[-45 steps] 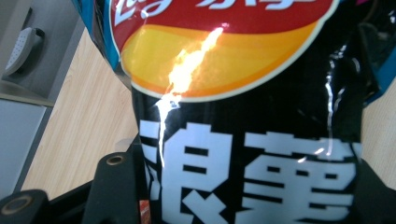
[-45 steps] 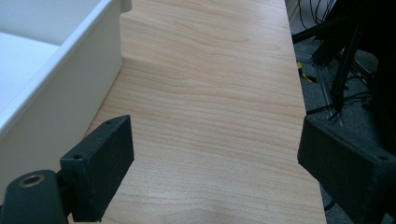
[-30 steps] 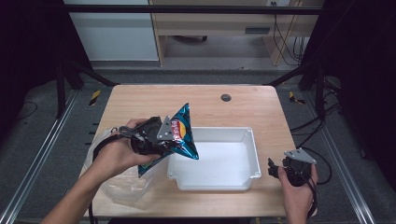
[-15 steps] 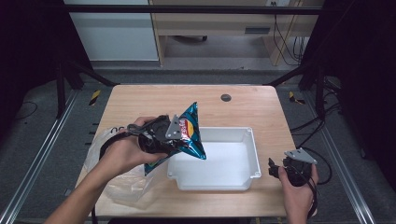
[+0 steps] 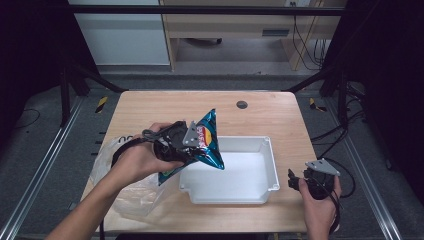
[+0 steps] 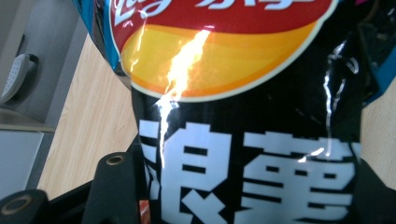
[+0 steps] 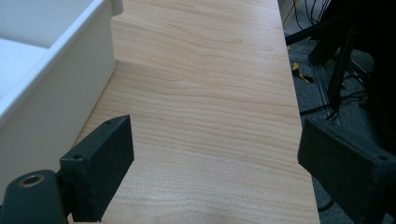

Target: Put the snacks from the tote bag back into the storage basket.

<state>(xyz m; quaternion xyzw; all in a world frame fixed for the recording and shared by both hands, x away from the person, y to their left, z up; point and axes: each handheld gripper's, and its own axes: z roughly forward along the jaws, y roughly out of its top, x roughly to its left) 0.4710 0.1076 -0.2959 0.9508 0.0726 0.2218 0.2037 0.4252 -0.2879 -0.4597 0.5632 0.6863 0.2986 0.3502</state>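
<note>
item, left to right: clear plastic bag [image 5: 125, 190] at lower left of the high view, lying slack on the wooden table [image 5: 150, 107]; left gripper [image 5: 192, 145] at centre-left, jaws clamped on a blue crisp packet [image 5: 210, 142] held tilted in the air above the near-left corner of the white tray [image 5: 267, 167]. handling note: judged best to carry the crisp packet further right over the tray's bare middle and lower it before letting go, since its lower end overhangs the rim. right gripper [image 5: 297, 181] at lower right, jaws spread wide and holding nothing, resting clear of the tray.

Chip bag [image 6: 243, 140] close up, clamped by tool; wooden table [image 6: 93, 126] behind.
</note>
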